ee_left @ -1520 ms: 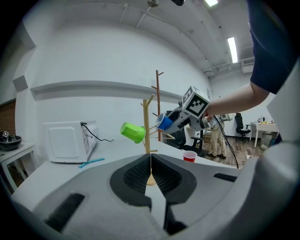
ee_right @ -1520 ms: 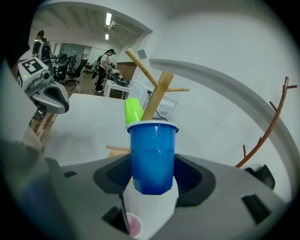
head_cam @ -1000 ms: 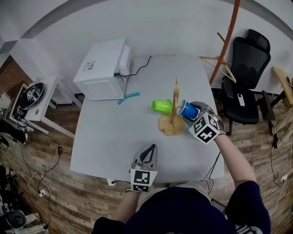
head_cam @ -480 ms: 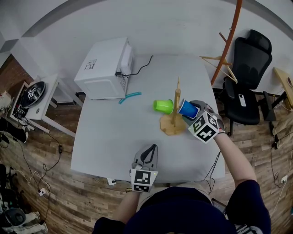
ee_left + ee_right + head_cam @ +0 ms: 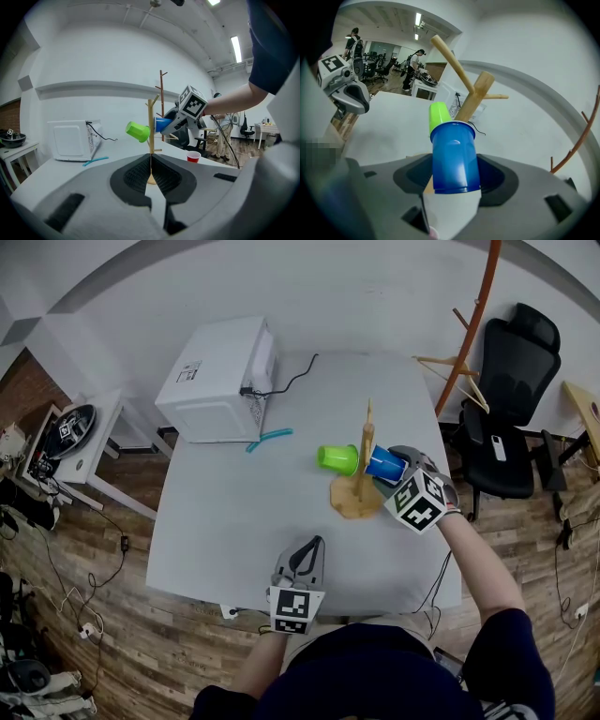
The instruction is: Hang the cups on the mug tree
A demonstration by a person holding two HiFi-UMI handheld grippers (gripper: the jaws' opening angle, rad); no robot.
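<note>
White table (image 5: 234, 521) carried a microwave (image 5: 217, 381) at 11 o'clock and a wooden mug tree (image 5: 359, 479) at 2 o'clock. Left gripper (image 5: 309, 554), jaws pressed together on nothing, was at 6 o'clock. Right gripper (image 5: 394, 476) pinched a blue cup (image 5: 384, 465) at the tree's 3 o'clock, while a green cup (image 5: 336, 458) hung at its 9 o'clock.

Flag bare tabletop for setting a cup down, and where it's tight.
Widest bare table: between the white appliance, the mug tree and the left tool. Also bare: the far strip behind the tree. Crowded: around the tree, with green cup, blue cup and right tool.
</note>
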